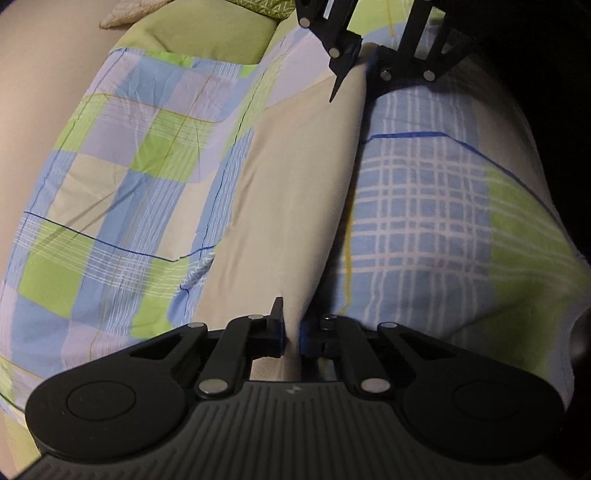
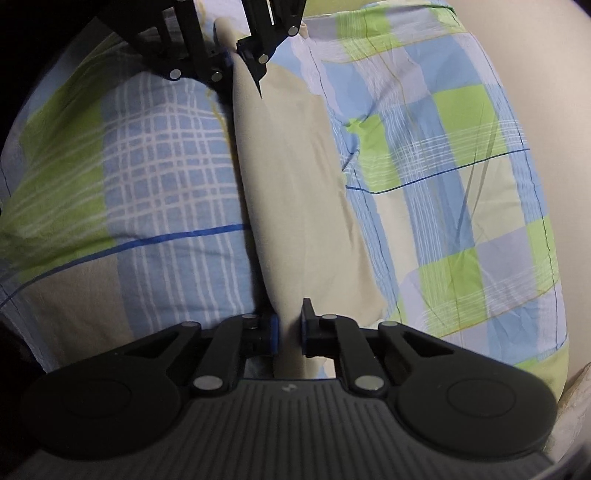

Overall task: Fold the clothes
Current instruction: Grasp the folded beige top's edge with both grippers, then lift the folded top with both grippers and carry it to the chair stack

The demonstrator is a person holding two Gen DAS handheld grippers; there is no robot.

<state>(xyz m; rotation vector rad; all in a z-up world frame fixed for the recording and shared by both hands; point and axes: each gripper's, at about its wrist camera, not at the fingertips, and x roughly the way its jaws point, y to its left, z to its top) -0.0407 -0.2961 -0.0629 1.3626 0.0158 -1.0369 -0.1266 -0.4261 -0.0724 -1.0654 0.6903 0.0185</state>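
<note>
A beige garment (image 1: 295, 184) hangs stretched in a long fold between my two grippers, above a checked blue, green and lilac sheet (image 1: 122, 177). My left gripper (image 1: 291, 332) is shut on one end of the garment. My right gripper (image 1: 364, 66) shows at the top of the left wrist view, shut on the far end. In the right wrist view the garment (image 2: 291, 192) runs from my right gripper (image 2: 290, 332), shut on it, up to my left gripper (image 2: 236, 55) at the top.
The checked sheet (image 2: 443, 166) covers the surface on both sides of the garment. A plain beige surface (image 1: 40, 85) lies beyond the sheet's edge. A green pillow (image 1: 207, 33) sits at the far end.
</note>
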